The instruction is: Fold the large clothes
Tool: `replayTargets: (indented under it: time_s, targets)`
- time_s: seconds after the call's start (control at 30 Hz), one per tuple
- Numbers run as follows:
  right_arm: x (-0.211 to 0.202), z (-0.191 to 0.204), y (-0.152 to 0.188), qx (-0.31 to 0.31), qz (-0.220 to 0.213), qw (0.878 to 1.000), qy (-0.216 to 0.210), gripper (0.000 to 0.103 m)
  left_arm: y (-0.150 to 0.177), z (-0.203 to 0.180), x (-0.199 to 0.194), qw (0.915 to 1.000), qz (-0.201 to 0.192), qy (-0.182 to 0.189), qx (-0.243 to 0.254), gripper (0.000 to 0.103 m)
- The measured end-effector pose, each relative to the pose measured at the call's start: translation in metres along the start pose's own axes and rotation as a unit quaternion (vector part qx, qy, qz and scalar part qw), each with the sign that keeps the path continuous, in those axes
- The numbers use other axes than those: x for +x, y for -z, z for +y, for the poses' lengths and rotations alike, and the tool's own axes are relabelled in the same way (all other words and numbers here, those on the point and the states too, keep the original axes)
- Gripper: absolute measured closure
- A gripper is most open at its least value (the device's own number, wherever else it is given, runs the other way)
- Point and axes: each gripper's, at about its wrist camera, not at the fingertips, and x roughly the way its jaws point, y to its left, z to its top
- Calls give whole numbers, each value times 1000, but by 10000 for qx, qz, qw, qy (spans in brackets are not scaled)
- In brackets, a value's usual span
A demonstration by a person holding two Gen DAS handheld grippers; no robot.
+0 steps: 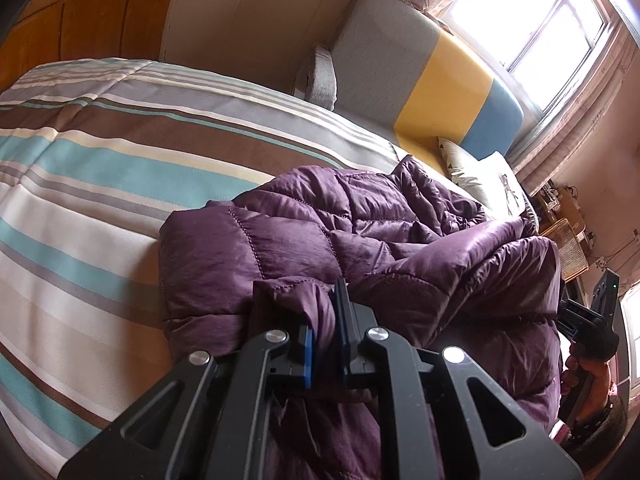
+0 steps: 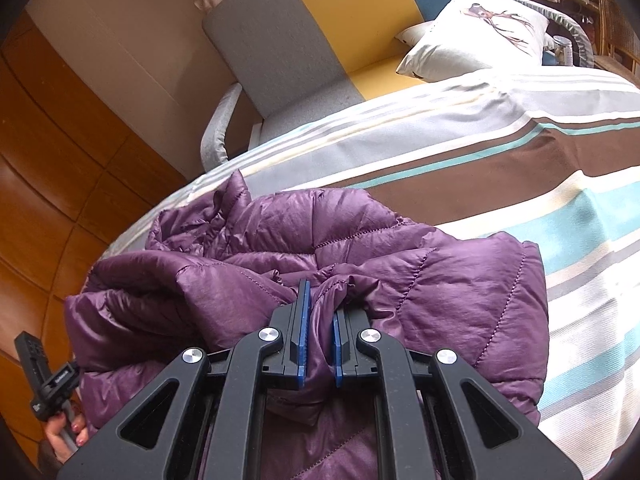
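Observation:
A purple quilted puffer jacket (image 1: 360, 232) (image 2: 360, 240) lies bunched and partly folded on a striped duvet (image 1: 100, 160) (image 2: 520, 140). In the left wrist view my left gripper (image 1: 300, 294) is shut on a fold of the jacket's near edge, with purple cloth pinched between the blue pads. My right gripper (image 2: 322, 300) is likewise shut on a gathered fold of the jacket. Each view catches the other gripper held in a hand: the right gripper (image 1: 592, 320) at the far right edge, the left gripper (image 2: 44, 376) at the lower left.
A grey, yellow and blue sofa (image 1: 400, 60) (image 2: 300, 32) stands beyond the bed, with a white printed pillow (image 1: 488, 180) (image 2: 480, 32) beside it. Wooden floor (image 2: 60, 160) runs along the bed's side. A bright window (image 1: 540, 20) and wicker furniture (image 1: 568, 244) stand behind.

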Motion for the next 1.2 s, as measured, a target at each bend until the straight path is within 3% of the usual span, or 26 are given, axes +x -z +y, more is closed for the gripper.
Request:
replayTargets:
  time_s: [0.2,0.27,0.3,0.37,0.4,0.47,0.53,0.57,0.6,0.67,0.73,0.83,0.9,1.0,1.2]
  targets:
    - [-19,0,-9,37,-191,9996,-199,95,-10,-8,-26,9992,-386,-41,21,87]
    - [-27,-2,-12,131,-225,9991,-344,93,-14,-5,-34,9987,-499,97,-88,82]
    - [-31,-7,-14,290,-238,9981,-497,92,-16,-2,-37,9983,-524,150,-185,76]
    - [-36,-21,-16,770,-217,9936,-794,91,-20,7,-46,9970,-645,95,-425,47]
    - [-38,-27,-18,962,-203,9914,-859,91,-20,12,-52,9956,-783,-97,-498,27]
    - [-45,-33,-19,1045,-266,9908,-820,91,-24,25,-70,9906,-1136,-416,-641,25]
    - [-52,-34,-20,1016,-378,9914,-736,90,-26,35,-80,9872,-1253,-592,-795,25]
    - [-55,-36,-19,1063,-442,9905,-749,86,-26,35,-83,9869,-1264,-628,-782,25]
    - [-58,-37,-19,1119,-491,9894,-778,77,-24,33,-85,9877,-1247,-638,-701,25]
    - [-71,-43,-17,1309,-792,9855,-732,27,-19,24,-85,9891,-1203,-693,-483,25]
    - [-86,-47,-16,1347,-1171,9806,-805,27,-11,8,-82,9913,-1141,-639,-167,24]
    - [-98,-36,-14,987,-1201,9858,-644,27,-4,-23,-73,9924,-1027,-609,300,24]
    - [-95,-17,-12,491,-976,9923,-575,31,-2,-47,-68,9905,-992,-678,669,24]
    - [-80,23,-2,-430,-542,9975,-141,38,0,-87,-48,9831,-838,-894,1358,25]
    - [-22,68,16,-1278,219,9903,501,42,3,-126,4,9745,-315,-1246,1839,35]
